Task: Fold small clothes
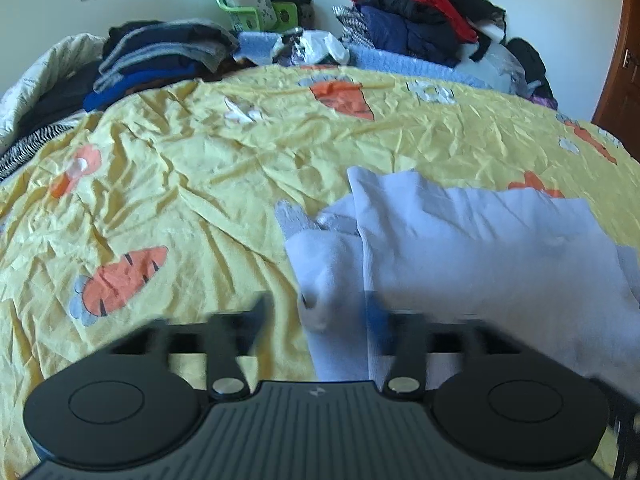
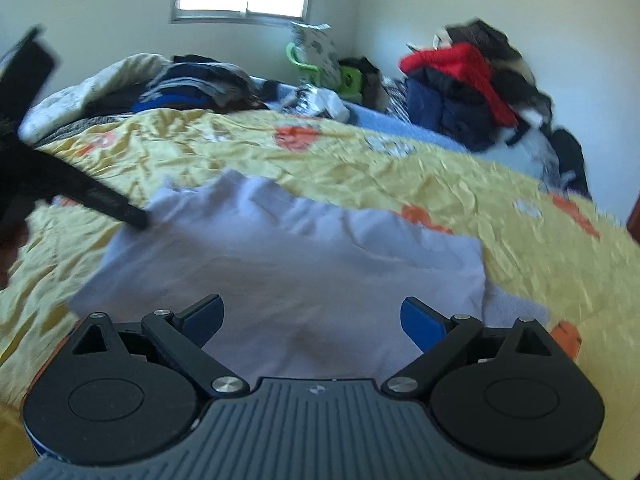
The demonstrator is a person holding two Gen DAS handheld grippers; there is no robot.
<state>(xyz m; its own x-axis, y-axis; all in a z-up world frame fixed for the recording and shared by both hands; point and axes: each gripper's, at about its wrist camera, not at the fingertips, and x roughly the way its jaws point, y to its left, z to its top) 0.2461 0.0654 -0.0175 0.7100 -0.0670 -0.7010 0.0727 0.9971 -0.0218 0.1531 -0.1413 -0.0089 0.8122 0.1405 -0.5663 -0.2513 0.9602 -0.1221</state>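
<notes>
A small white garment (image 1: 460,248) lies folded over on the yellow carrot-print bedsheet (image 1: 200,184). In the left wrist view it fills the lower right, and a sleeve-like flap (image 1: 320,264) runs toward the camera. My left gripper (image 1: 318,316) is open, its blurred fingers standing either side of the garment's near left edge without pressing it. From the right wrist view, the garment (image 2: 288,264) spreads out just ahead of my right gripper (image 2: 314,316), which is wide open above the cloth. The left gripper's black finger (image 2: 120,208) reaches the garment's left corner.
Stacked folded dark clothes (image 1: 160,60) sit at the bed's far left. A heap of red and navy jackets (image 1: 416,12) rises at the far right. A green basket (image 1: 256,12) stands by the wall, a blue towel (image 1: 400,60) lies along the far edge, and a brown door (image 1: 624,60) is at right.
</notes>
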